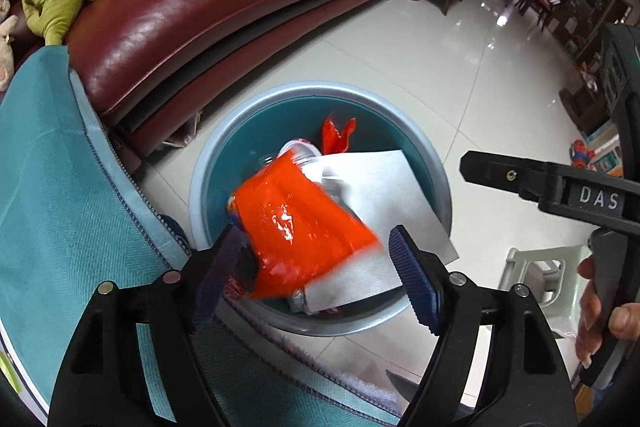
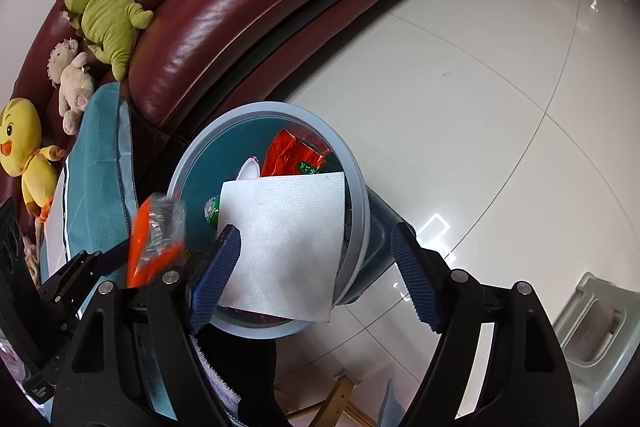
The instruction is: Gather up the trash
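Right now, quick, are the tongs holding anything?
Left tongs: open; blurred orange wrapper between them, not pinched.
Right tongs: open, holding nothing, above the white napkin.

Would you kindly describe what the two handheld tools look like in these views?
Both are black plastic. The left tool and the right tool each have two angular fingers tipped with ribbed dark-blue pads and silver round pins at the pivots. From the left view, the right tool's side carries white letters "DAS" and a small brass-coloured screw, above a pistol-style handle. No cables or sleeves show.
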{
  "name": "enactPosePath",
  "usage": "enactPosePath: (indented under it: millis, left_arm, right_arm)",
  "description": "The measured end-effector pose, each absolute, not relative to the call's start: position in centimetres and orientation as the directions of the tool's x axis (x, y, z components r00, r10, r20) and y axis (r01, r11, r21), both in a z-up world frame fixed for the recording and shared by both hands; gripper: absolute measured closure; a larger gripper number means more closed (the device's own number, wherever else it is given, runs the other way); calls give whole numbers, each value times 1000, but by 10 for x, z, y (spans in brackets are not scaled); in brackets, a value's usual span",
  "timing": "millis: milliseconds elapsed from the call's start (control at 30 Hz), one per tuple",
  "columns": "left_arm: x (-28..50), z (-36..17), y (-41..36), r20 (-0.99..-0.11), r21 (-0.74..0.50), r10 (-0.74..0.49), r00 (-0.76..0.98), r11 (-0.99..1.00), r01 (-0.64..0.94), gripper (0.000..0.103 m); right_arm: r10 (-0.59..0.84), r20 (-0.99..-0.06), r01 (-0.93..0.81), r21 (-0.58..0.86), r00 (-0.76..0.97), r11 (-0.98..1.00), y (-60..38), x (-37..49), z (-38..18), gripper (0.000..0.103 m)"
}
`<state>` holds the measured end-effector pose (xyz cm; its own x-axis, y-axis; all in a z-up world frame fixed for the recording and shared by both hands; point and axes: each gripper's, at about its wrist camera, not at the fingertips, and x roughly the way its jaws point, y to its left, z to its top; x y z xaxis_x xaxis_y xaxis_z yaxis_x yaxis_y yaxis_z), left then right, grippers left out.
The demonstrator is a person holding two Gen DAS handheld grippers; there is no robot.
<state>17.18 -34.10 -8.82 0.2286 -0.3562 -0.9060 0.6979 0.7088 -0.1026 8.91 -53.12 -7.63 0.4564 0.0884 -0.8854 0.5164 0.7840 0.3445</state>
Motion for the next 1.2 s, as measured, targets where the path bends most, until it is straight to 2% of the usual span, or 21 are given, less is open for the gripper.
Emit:
enactPosePath:
  millis: [567,600,667,700,1000,1200]
  left_arm:
    - [171,-83,-316,-910,-136,-356,214,741,658,25]
    - [169,-81,-313,-909,-136,-356,216,744,655,25]
    - [167,-76,-308,-905,-133,-357,230,752,646,10]
    - [165,-72,-305,-900,-128,-359,246,759,639,8]
    - [145,-39,-270,-868,-105,-362,339,802,588,6]
    - [131,-26,-239,-862,-76,-321,391,846,527,6]
  right_arm:
    - [85,-902,517,318,424,795,-519,89,-77,26]
    - [85,-901,514,318,426,797,-516,88,-75,25]
    - [85,-898,503,317,431,804,-512,86,-70,21]
    - [84,-897,497,317,435,808,-509,85,-67,20]
    - [75,-880,427,300,469,853,-483,72,-36,15]
    - [40,-864,375,259,502,890,-460,58,-13,12]
